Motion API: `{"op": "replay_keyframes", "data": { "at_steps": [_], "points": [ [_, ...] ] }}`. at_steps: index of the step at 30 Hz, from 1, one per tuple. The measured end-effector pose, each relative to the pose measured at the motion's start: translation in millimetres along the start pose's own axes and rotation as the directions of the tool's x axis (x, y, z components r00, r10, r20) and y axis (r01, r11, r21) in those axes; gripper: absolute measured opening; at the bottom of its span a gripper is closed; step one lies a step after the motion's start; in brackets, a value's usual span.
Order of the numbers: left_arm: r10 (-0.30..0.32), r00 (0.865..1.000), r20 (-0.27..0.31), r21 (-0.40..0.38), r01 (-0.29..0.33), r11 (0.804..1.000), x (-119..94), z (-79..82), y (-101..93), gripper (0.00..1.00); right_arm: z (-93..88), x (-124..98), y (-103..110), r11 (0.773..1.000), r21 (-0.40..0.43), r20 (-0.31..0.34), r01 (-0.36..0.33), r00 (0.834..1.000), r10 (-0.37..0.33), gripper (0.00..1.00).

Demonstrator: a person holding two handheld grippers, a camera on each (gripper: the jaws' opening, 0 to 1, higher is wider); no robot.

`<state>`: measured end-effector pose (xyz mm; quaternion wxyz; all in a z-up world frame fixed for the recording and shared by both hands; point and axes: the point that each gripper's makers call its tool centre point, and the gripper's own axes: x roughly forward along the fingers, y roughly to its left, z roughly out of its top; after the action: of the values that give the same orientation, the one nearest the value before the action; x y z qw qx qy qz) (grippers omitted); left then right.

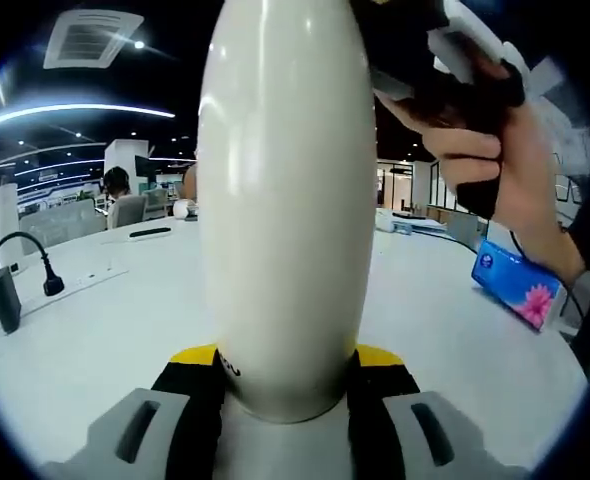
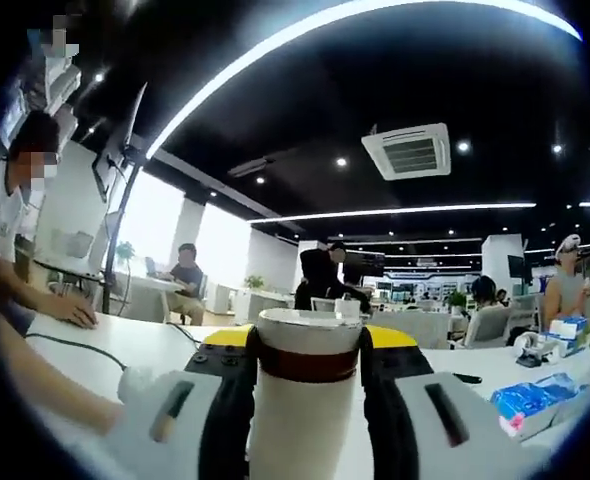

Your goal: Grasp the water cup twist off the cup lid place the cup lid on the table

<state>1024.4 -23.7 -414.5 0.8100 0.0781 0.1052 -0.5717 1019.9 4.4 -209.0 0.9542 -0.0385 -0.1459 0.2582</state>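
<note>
A tall cream-white water cup (image 1: 285, 200) stands upright between the yellow-tipped jaws of my left gripper (image 1: 287, 365), which is shut on its lower body just above the white table (image 1: 105, 330). At the upper right, a hand holds my right gripper (image 1: 430, 65) at the cup's top. In the right gripper view the cup's top end (image 2: 308, 335) is white with a dark red-brown band (image 2: 308, 365) below. My right gripper (image 2: 308, 345) is shut on it, one jaw on each side. I cannot see the seam between lid and body.
A power strip with a black plug (image 1: 50, 282) lies at the left, a black flat item (image 1: 150, 232) farther back, and a blue tissue pack (image 1: 515, 285) at the right. Blue packs (image 2: 530, 400) and a tape roll (image 2: 528, 345) lie at the right. A person's hand (image 2: 70, 310) rests at the left.
</note>
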Motion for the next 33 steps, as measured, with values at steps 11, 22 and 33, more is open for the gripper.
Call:
{"op": "replay_keyframes", "data": {
  "at_steps": [11,22,33],
  "points": [
    [0.003,1.0,-0.001,-0.001,-0.003,1.0,0.3,-0.3,1.3,0.5,-2.1,9.3,8.9,0.983,0.073,0.051,-0.168,0.985,0.165,0.44],
    [0.002,1.0,-0.002,-0.001,-0.002,1.0,0.6,0.1,1.9,0.5,-1.2,11.5,10.1,0.933,0.147,0.096,-0.328,0.944,0.317,0.44],
    [0.0,1.0,-0.002,-0.001,0.0,1.0,1.5,0.2,1.6,0.5,-0.8,8.9,9.4,0.831,0.254,0.164,-0.495,0.869,0.467,0.44]
  ]
}}
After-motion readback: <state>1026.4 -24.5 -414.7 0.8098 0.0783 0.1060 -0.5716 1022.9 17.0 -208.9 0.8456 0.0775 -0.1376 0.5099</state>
